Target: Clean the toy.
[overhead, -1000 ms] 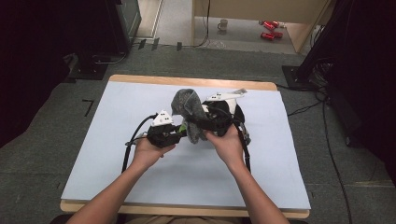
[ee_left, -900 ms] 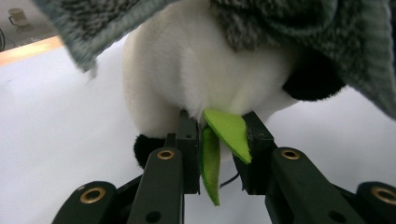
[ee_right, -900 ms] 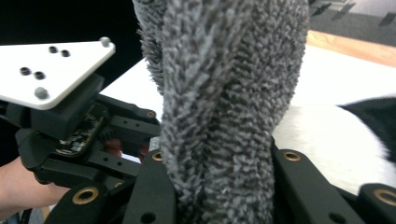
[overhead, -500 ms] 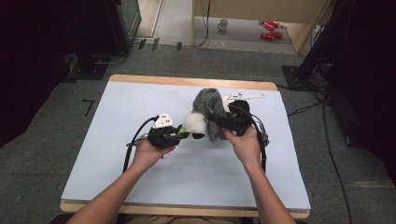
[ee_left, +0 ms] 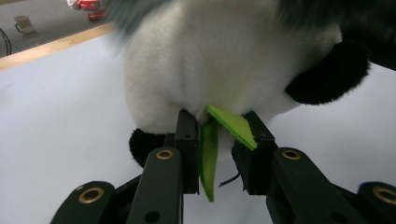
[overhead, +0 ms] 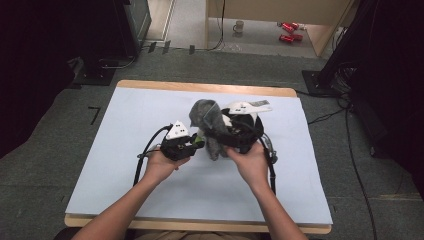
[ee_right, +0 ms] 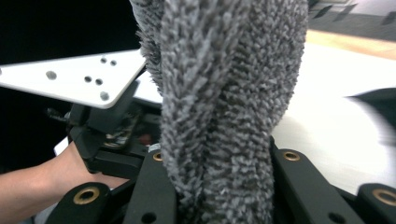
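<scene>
Grey carpet all around, a mug (overhead: 239, 25) and red cans (overhead: 287, 31) on the floor at the top of the high view, and centre frame a pale blue table (overhead: 125, 165) with a wooden edge. Left gripper (overhead: 196, 143) first, just left of centre: its jaws are nearly together and pinching a green felt leaf (ee_left: 215, 140) that hangs from the belly of a plush panda (ee_left: 219, 65), with a thin sliver of white fur caught alongside. Right gripper (overhead: 216, 131), at centre, is clamped on a thick fold of shaggy grey cloth (ee_right: 219, 102); in its own view the pile bulges out between both jaws. From above, that cloth rises in a hump (overhead: 206, 114) over the toy, so the panda sits mid-table, tucked between the two grippers and largely draped in grey. One black paw (ee_left: 334, 74) pokes out at the upper right of the left gripper view, another dark paw (ee_left: 142, 145) low on the left.

Now the risks as I read them. That leaf is a flimsy anchor: pull the cloth hard and the felt may slip out or tear, and the panda goes with the cloth. The right hold is a bunched fold, so it could drag the toy rather than peel clear. Both cables (overhead: 142, 160) trail close to the hands, ready to snag
</scene>
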